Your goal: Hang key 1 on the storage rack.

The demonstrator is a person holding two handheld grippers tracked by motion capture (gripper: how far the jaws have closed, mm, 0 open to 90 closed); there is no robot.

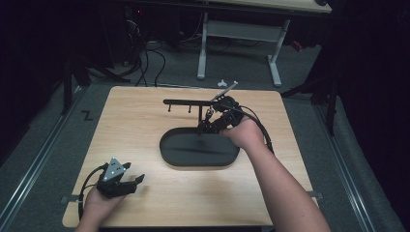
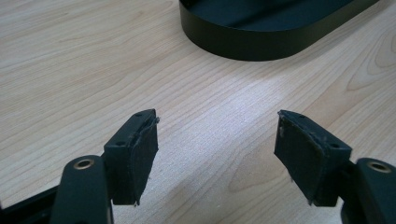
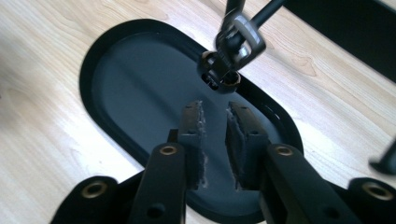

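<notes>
The right gripper (image 3: 215, 140), jaws slightly parted and empty, sat just below the hanging key ring (image 3: 233, 49) over the oval tray (image 3: 121, 93).

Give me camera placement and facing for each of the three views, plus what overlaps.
High view: above the person's side, facing forward and down on the wooden table; both forearms, left tool, right tool by the black stand.
Left gripper view: rides the left tool, facing low across the table; jaws wide apart.
Right gripper view: rides the right tool, facing down; jaws narrowly parted, a key ring hanging beyond.
Shared: the black oval tray in all three.
</notes>
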